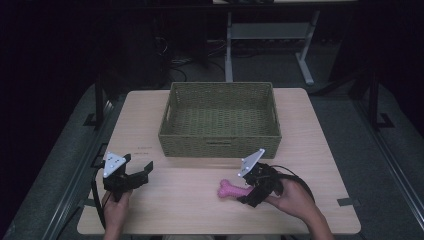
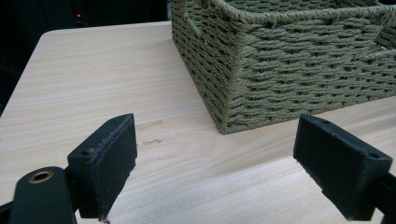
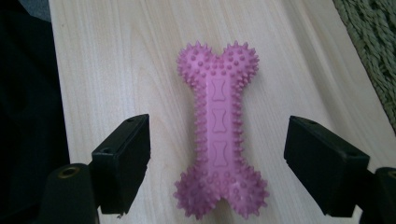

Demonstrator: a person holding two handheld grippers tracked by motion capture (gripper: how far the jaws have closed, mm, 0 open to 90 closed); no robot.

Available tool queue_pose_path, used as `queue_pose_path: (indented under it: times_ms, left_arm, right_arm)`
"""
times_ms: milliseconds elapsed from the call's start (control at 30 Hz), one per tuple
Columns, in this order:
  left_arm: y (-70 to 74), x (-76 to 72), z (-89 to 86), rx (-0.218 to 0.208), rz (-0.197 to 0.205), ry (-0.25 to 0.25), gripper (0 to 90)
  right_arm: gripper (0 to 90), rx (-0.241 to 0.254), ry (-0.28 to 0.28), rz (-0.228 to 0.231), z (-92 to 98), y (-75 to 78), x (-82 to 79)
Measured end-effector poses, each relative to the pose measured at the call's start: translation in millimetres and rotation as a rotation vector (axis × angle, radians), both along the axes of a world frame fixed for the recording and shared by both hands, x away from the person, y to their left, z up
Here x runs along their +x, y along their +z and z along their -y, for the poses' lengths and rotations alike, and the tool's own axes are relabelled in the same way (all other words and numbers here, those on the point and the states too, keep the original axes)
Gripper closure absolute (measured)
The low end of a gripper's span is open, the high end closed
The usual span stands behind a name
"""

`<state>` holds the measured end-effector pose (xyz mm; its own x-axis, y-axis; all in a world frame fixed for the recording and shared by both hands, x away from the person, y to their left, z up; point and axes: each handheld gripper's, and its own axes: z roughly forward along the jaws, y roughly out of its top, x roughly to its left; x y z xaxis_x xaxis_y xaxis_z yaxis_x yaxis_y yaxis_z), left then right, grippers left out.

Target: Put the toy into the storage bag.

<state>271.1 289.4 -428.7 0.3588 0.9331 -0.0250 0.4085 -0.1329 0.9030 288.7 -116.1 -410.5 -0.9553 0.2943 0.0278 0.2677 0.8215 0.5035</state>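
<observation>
A pink spiked bone toy [image 1: 231, 190] [image 3: 218, 128] lies flat on the light wooden table [image 1: 190, 200], in front of the basket. My right gripper [image 1: 253, 192] [image 3: 217, 168] stands open over the near end of the toy, one jaw on each side, neither touching it. My left gripper [image 1: 140, 172] [image 2: 215, 168] is open near the table's front left, holding nothing and facing the near left corner of the woven green basket [image 1: 220, 120] [image 2: 289, 60].
The basket sits at the middle back of the table and looks empty inside. Bare wood lies between the two grippers and to the basket's left. Beyond the table, a white desk frame [image 1: 305, 60] stands on the dark floor.
</observation>
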Motion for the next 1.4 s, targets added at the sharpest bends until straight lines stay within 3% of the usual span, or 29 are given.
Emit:
queue_pose_path:
  times_ms: [500, 1400]
  left_arm:
    - [0.1, 0.0, 0.2, 0.0, 0.001, -0.002, 13.0]
    - [-0.3, 0.4, -0.2, -0.003, -0.001, -0.002, 13.0]
  right_arm:
    - [25.3, -0.034, 0.025, -0.032, -13.3, -10.1, 8.0]
    - [43.2, -0.108, 0.061, -0.044, -26.7, -24.1, 14.3]
